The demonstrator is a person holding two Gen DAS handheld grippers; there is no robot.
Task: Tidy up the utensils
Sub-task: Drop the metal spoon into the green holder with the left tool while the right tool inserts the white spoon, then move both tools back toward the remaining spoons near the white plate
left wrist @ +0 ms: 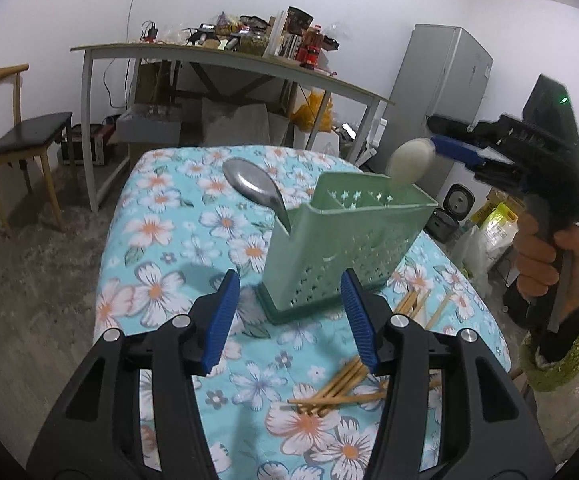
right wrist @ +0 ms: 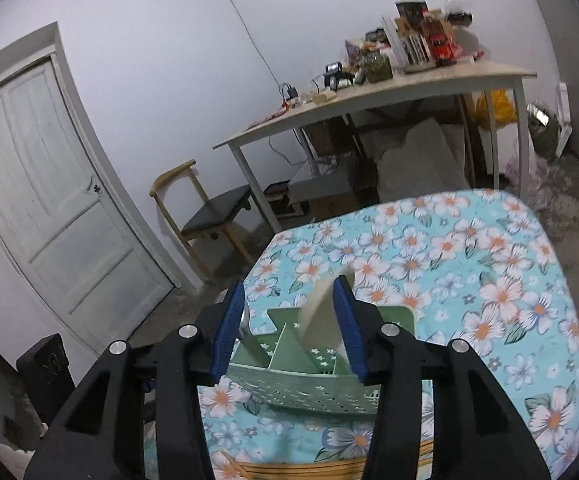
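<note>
— Where do we have the green utensil holder (left wrist: 341, 240)?

— It stands upright on the flowered tablecloth (left wrist: 177, 232), its long side running from near left to far right as our left wrist view has it, open top upward, with dividers splitting it into compartments.

— And the white spoon (left wrist: 409, 160)?

— Our right gripper (right wrist: 289, 320) is over the holder, and the spoon sits between its blue pads, bowl end up, handle pointing down into a compartment toward the holder's right end. Its long axis is close to upright, leaning a little. From the right wrist view it lies next to one pad with a clear gap to the other, so the jaws are spread; we cannot tell whether it still touches that near pad.

— The metal spoon (left wrist: 255, 190)?

— Already in the holder's left end compartment, handle down, bowl up and tilted away to the left.

— What about our left gripper (left wrist: 285, 312)?

— Spread too, with nothing between the pads. It points down at the cloth just in front of the holder's base.

— And the chopsticks (left wrist: 341, 388)?

— They lie flat in a loose bundle on the cloth near us, long axes mostly running left to right, with a few more (left wrist: 417, 304) angled beside the holder's right corner.

— Whose hand is that on the right?

— Ours, the right hand (left wrist: 549, 256), gripping the right gripper's handle, a green-trimmed sleeve (left wrist: 561, 356) below it.
</note>
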